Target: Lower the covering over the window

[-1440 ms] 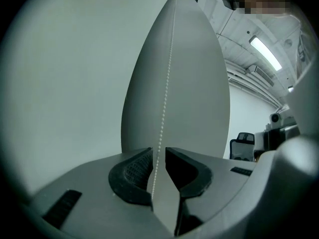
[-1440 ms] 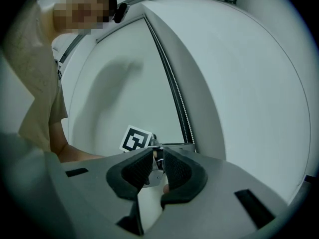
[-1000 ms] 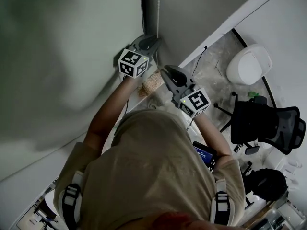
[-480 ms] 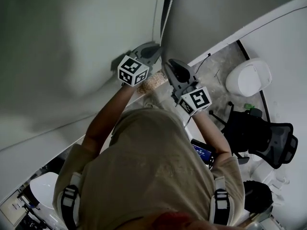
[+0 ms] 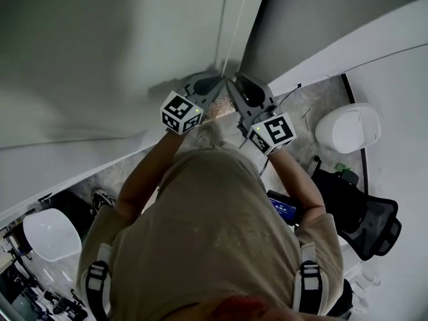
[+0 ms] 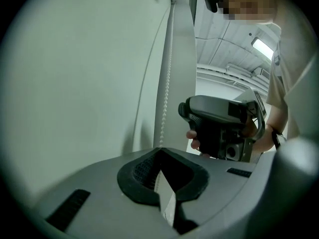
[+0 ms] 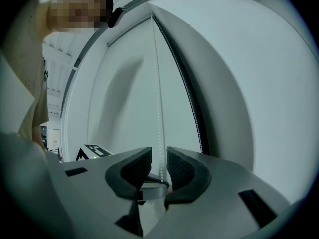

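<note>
A white roller blind [image 5: 100, 45] hangs over the window, and its thin bead chain [image 5: 237, 29] runs down beside it. Both grippers meet at the chain, tips almost touching. My left gripper [image 5: 217, 85] is shut, and in the left gripper view the bead chain [image 6: 167, 83] comes down into its closed tip [image 6: 160, 153]. My right gripper [image 5: 234, 85] holds level beside it. Its jaws have just been opening. The bead chain [image 7: 158, 108] passes between the pads [image 7: 182, 171] with a gap on each side. The blind [image 7: 124, 93] fills the view behind.
A dark frame strip [image 5: 257, 19] runs beside the chain. On the floor below stand a black office chair [image 5: 364, 212], a white rounded object [image 5: 348, 122] at the right, another white one [image 5: 50, 233] at the lower left, and a thin cable [image 5: 287, 92].
The two grippers have drawn together at the chain: the left one moved right toward it and the right one rose a little. The head view has swung, showing more blind.
</note>
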The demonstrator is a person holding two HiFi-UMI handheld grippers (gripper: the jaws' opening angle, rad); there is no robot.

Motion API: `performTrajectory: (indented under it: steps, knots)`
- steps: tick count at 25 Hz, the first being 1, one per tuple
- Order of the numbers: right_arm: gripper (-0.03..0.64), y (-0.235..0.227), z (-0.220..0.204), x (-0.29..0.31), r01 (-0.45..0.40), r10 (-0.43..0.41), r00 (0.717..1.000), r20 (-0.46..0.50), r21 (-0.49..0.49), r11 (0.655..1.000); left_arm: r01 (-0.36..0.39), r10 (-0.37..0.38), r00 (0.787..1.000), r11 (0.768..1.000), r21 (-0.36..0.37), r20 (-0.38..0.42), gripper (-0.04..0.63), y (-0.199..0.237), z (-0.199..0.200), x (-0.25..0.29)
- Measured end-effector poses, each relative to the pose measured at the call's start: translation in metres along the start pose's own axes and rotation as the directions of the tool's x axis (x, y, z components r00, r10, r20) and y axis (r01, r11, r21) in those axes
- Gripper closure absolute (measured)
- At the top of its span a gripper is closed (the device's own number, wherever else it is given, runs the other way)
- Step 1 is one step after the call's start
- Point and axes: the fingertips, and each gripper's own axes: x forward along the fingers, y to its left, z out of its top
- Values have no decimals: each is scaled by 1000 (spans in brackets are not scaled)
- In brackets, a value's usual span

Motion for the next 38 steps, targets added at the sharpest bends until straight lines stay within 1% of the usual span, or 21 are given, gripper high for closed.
performTrajectory:
  steps: [4, 7, 9, 13, 17, 18, 20, 22, 24, 25, 26, 28, 30, 32, 33, 34, 35, 37, 38]
  knots:
    - [531, 8, 4, -9, -78, 78, 997, -12, 13, 997, -51, 51, 999, 999, -4, 3, 578, -17, -2, -6]
    - [529, 9, 1, -19, -122, 123, 992, -24, 26, 992, -77, 77, 997, 997, 1, -19, 578, -33, -14, -4]
    - [529, 9, -1, -22, -149, 150, 988, -31, 33, 988, -92, 92, 996, 996, -1, -18, 578, -43, -19, -5]
    - [529, 18, -2, -24, -228, 230, 973, -23, 50, 972, -134, 134, 991, 991, 2, -14, 578, -58, -23, -10]
    - [531, 36, 1, -29, -284, 284, 959, -2, 53, 957, -185, 185, 983, 983, 13, 1, 578, -74, -24, -24]
    - [535, 40, 2, -30, -297, 298, 955, -2, 57, 953, -196, 196, 981, 980, 14, 6, 578, -78, -24, -29]
    - [601, 47, 2, -32, -321, 323, 946, -8, 71, 944, -220, 220, 975, 975, 13, 16, 578, -85, -25, -36]
    - [606, 51, 3, -36, -342, 345, 939, -13, 105, 934, -247, 246, 969, 969, 13, 26, 578, -92, -24, -42]
    - [607, 53, 2, -40, -361, 367, 930, -19, 140, 922, -257, 257, 964, 966, -2, 65, 577, -101, -22, -49]
    - [607, 54, 1, -42, -369, 375, 927, -22, 137, 919, -252, 253, 962, 967, -22, 102, 577, -106, -19, -54]
    - [607, 54, -1, -44, -375, 381, 924, -23, 121, 919, -245, 249, 958, 968, -47, 145, 562, -108, -14, -61]
    - [609, 57, -5, -48, -386, 390, 921, -21, 104, 917, -249, 260, 943, 965, -80, 207, 514, -108, -3, -76]
    - [609, 63, -7, -50, -400, 405, 914, -26, 106, 910, -268, 276, 928, 961, -64, 250, 495, -101, 15, -89]
    - [609, 71, -12, -50, -405, 410, 911, -39, 98, 909, -270, 271, 914, 962, -43, 302, 488, -96, 45, -96]
    - [609, 73, -19, -49, -402, 408, 911, -51, 102, 910, -264, 260, 911, 964, -30, 321, 486, -96, 62, -96]
    - [609, 74, -26, -47, -397, 406, 911, -68, 116, 910, -256, 244, 913, 967, -6, 326, 483, -97, 76, -92]
    - [609, 74, -34, -47, -393, 407, 909, -88, 136, 909, -252, 231, 920, 967, 26, 316, 483, -98, 86, -86]
    - [609, 75, -45, -50, -393, 416, 900, -129, 173, 903, -258, 226, 933, 963, 83, 279, 483, -102, 96, -71]
    - [609, 76, -50, -54, -395, 422, 894, -150, 181, 901, -263, 229, 936, 960, 99, 267, 483, -106, 98, -65]
